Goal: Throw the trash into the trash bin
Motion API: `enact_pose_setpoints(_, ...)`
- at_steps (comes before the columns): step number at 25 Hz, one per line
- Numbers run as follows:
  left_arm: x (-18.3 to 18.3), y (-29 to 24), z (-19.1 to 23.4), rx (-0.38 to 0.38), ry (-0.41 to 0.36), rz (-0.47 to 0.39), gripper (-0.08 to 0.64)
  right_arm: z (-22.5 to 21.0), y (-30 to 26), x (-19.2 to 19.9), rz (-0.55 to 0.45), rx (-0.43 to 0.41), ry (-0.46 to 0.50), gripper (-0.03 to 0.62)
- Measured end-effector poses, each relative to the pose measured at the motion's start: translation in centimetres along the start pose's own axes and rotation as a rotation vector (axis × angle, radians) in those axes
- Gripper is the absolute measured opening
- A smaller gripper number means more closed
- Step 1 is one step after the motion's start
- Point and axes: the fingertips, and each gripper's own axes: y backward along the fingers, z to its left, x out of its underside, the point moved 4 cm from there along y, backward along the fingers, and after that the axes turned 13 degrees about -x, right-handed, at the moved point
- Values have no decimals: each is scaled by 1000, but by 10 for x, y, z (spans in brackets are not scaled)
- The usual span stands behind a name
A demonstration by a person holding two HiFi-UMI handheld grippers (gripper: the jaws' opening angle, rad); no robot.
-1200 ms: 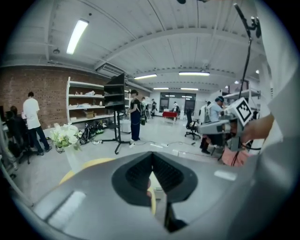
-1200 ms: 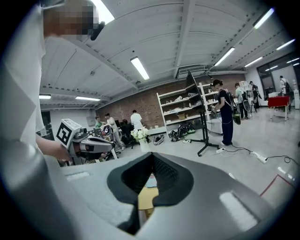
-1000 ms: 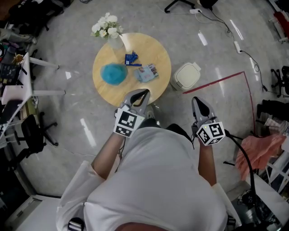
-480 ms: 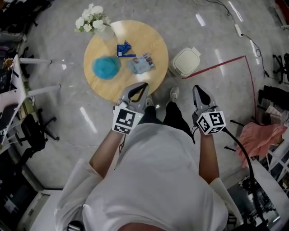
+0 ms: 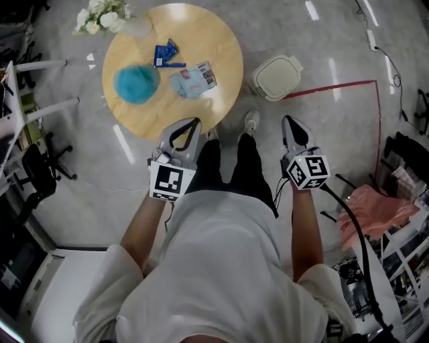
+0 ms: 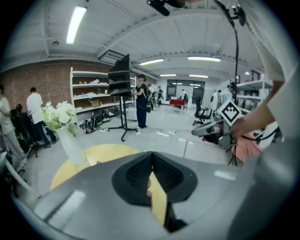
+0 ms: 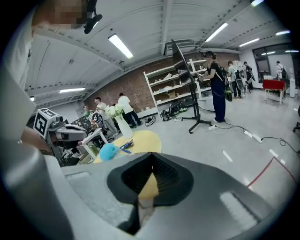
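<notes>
On the round wooden table (image 5: 201, 40) lie a blue fluffy ball (image 5: 136, 84), a blue wrapper (image 5: 164, 53) and a pale blue packet (image 5: 193, 79). The white trash bin (image 5: 276, 76) stands on the floor right of the table. My left gripper (image 5: 194, 122) hangs at the table's near edge, shut and empty. The right gripper (image 5: 289, 121) hovers over the floor below the bin, also shut with nothing in it. In the left gripper view the jaws (image 6: 151, 153) meet above the table (image 6: 108, 154). The right gripper view shows its jaws (image 7: 152, 153) closed, with the ball (image 7: 108, 151) and wrapper (image 7: 125, 146) beyond.
A vase of white flowers (image 5: 107, 17) stands at the table's far left edge. Red tape (image 5: 328, 87) marks the floor to the right of the bin. A pink cloth (image 5: 369, 214) and racks are at the right; white desks and a chair (image 5: 33, 174) are at the left. People stand in the background.
The table and bin have slid toward the upper left of the head view. Both grippers have sunk lower, the left one also leftward, and both stay shut.
</notes>
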Motion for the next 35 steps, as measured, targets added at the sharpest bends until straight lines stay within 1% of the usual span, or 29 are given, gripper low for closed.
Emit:
enact_pose_setpoints(2,6,-11,-9,2,-6,12,6,-15,-8,10,20,-17,-7,-2)
enact_pose_setpoints(7,22,-39,-24,1,9,48,6,-49,-33,42,67,-48,-30,0)
enact_pose_setpoints(14,57,-67,-43,-52,72,161,6,-96,-63,98,153,-55,-52,0)
enact_pose_setpoints(19,78,-85,-46,-84,95,180,6,-124,-90,141,208,-64,-63,-2)
enact_pose_setpoints(22,91,-92,-45,-110,137,211,6,-138,-102,165,232,-64,-78,0)
enact_pose_setpoints(29,123,-107,-47,-118,168,281,6,-171,-136,219,288,-40,-106,0)
enact_pose_setpoints(35,135,-117,-40,-132,196,269,6,-195,-168,268,340,-18,-131,-1)
